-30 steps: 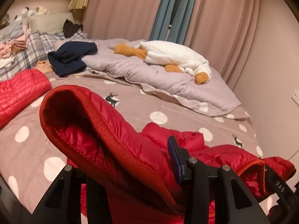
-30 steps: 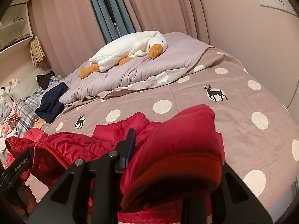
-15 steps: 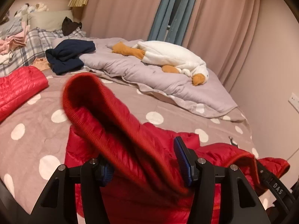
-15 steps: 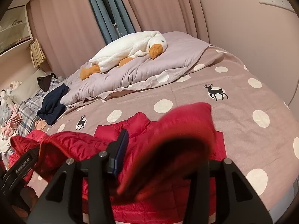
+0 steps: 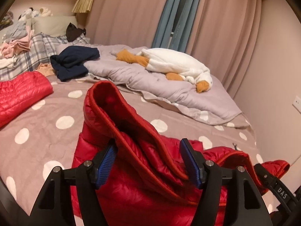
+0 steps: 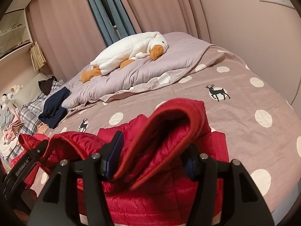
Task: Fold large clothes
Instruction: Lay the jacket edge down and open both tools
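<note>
Both grippers have spread their jaws since a second ago, when each was clamped on a red cuff held high; the cuffs now sag lower toward the bed.

Seen from the left wrist, the left gripper (image 5: 148, 162) stands wide open, the left sleeve cuff (image 5: 112, 111) draped loosely between its blue pads and touching at least the right one; nothing is pinched. From the right wrist, the right gripper (image 6: 150, 160) is likewise open, the right sleeve cuff (image 6: 175, 124) slumped between its jaws and leaning on the left pad.

Filling the lower centre of both frames, the red down jacket (image 6: 160, 203) lies on the polka-dot bed sheet (image 6: 244, 113) directly under and ahead of both grippers, its body running left to right across the frame. Each sleeve points away from its gripper toward the upper frame, so each gripper is nearest its own sleeve, and backing straight out looks like the way to free them.

Well beyond lie a plush goose (image 5: 178, 66) on a grey duvet (image 5: 150, 82), a navy garment (image 5: 73, 62) and another red jacket (image 5: 20, 92) at the left edge; none blocks the fold.
</note>
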A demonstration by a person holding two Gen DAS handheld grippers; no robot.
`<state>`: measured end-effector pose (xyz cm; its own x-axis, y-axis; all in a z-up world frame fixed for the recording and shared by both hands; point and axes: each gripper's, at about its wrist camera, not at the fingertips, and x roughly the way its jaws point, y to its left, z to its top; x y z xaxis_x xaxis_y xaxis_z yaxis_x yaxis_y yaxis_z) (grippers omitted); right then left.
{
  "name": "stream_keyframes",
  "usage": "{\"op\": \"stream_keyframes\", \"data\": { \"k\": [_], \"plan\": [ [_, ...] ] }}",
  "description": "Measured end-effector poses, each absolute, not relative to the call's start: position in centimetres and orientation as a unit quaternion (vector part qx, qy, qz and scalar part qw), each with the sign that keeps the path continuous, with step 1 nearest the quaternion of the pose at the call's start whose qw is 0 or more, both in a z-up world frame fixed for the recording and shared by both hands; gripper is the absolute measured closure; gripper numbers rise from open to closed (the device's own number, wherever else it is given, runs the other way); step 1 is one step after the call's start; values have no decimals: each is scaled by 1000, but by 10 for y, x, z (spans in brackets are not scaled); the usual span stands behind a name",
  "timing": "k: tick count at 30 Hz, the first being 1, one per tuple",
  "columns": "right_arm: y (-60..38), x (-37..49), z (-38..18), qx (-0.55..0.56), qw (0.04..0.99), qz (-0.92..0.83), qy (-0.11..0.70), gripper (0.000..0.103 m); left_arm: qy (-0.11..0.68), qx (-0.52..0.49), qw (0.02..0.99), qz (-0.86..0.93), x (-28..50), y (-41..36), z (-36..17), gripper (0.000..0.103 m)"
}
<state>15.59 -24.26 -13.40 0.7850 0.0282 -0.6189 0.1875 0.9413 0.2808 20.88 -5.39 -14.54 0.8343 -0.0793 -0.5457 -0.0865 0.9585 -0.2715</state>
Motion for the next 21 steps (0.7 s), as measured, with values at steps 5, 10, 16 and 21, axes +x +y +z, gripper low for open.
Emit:
{"op": "stream_keyframes", "data": {
  "k": [5,10,16,21],
  "plan": [
    [-242,156,-133,165,930,-43,326,42,298,-144,944,1,211,-54,-147,35],
    [-245,153,-131,178,930,-36,319,26,279,-137,950,-3,205,-56,-143,27],
    [-244,151,-129,179,933,-30,311,18,260,-162,952,-23,202,-52,-139,7],
    [-242,152,-129,177,933,-24,312,17,264,-163,950,-28,205,-54,-139,5]
  ]
}}
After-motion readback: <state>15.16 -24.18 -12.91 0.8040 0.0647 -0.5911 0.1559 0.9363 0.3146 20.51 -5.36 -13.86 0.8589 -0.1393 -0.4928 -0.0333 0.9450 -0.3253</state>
